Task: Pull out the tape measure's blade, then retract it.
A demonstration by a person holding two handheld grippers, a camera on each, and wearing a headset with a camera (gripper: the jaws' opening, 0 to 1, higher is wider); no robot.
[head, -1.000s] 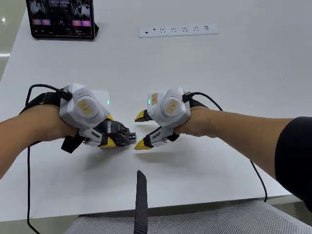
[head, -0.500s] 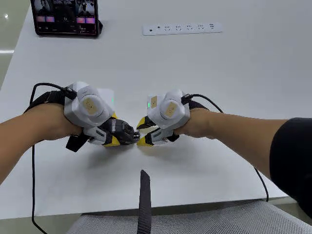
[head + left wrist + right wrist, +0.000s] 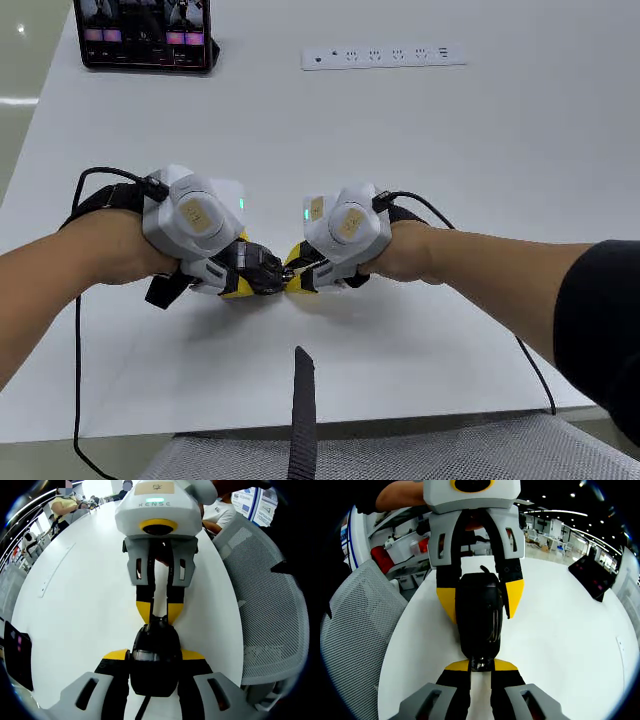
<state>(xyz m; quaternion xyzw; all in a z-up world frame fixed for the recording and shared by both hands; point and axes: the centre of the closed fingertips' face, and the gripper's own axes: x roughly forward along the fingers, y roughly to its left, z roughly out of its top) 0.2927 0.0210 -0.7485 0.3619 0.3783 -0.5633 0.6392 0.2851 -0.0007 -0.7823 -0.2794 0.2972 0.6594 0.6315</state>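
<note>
Right now I have the left gripper (image 3: 155, 656) clamped across the black tape measure (image 3: 479, 614), its yellow tips pressed against either flank of the case. From the left gripper view the case sits snug between my jaws with its nose pointing away from me, straight at the other tool.

The right gripper (image 3: 293, 272) faces it head-on. Its jaws are drawn together on the blade tip (image 3: 480, 663), the little metal piece at the case's nose, and its yellow tips sit right against that nose. In the right gripper view the case stands just beyond my tips, and the left gripper's yellow pads bracket it farther on.

In the head view the two tools meet tip to tip between my hands, low over the white surface (image 3: 450, 150); I cannot tell whether the case touches it. Each tool shows a small green light on its housing. A black cable (image 3: 76, 330) runs from the left gripper's rear back past my forearm and off the near edge.

Well ahead of both grippers, across the surface, lies a white power strip (image 3: 384, 57). A tablet (image 3: 146, 33) with a lit screen stands ahead of the left gripper and out to its outer side. Behind the grippers, at the near edge, a grey mesh chair seat (image 3: 430, 450) shows, with a black strap (image 3: 303, 412) lying on it.
</note>
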